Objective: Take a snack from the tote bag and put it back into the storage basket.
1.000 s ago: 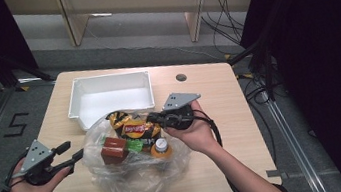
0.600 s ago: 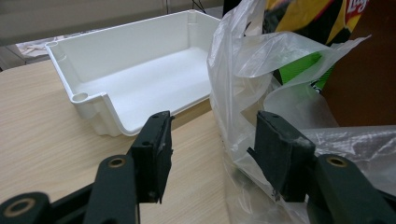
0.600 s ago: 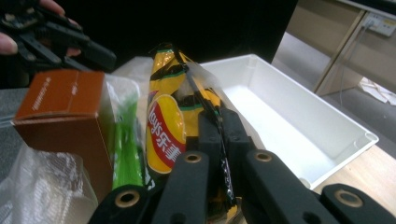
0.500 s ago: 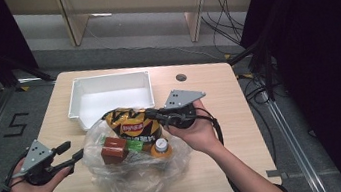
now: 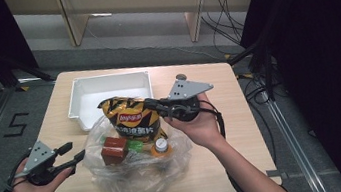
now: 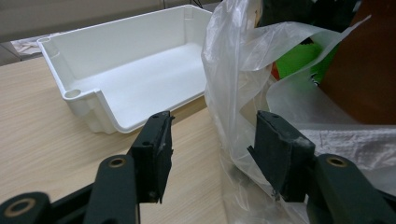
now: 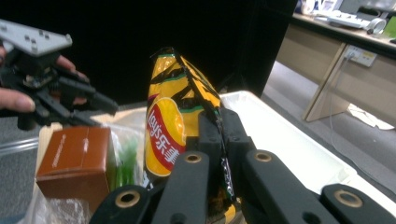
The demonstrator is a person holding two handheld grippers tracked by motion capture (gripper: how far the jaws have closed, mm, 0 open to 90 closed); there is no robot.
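Unpacking is under way: the right gripper [image 5: 152, 106], clamped on the chip bag's [image 5: 131, 120] edge, holds it above the plastic bag [image 5: 134, 174], beside the empty white bin [image 5: 106, 87]; the left gripper [image 6: 210, 154] stands part-open around the bag's film, the brown box [image 5: 114, 149] and bottle [image 5: 160, 147] yet inside.

**Crisp bag held above the open plastic bag**

The right claw [image 5: 152, 106] is clamped on the edge of a yellow crisp bag [image 5: 128, 118], which hangs just left of it. Below that claw a clear plastic bag [image 5: 136, 174] lies open on the wooden surface [image 5: 225, 143], with a brown box [image 5: 114, 150], something green and what looks like a bottle cap [image 5: 160, 145] inside. A white tray [image 5: 107, 92] stands behind the crisp bag. The left claw [image 5: 71, 154], jaws apart, sits at the plastic bag's left edge.
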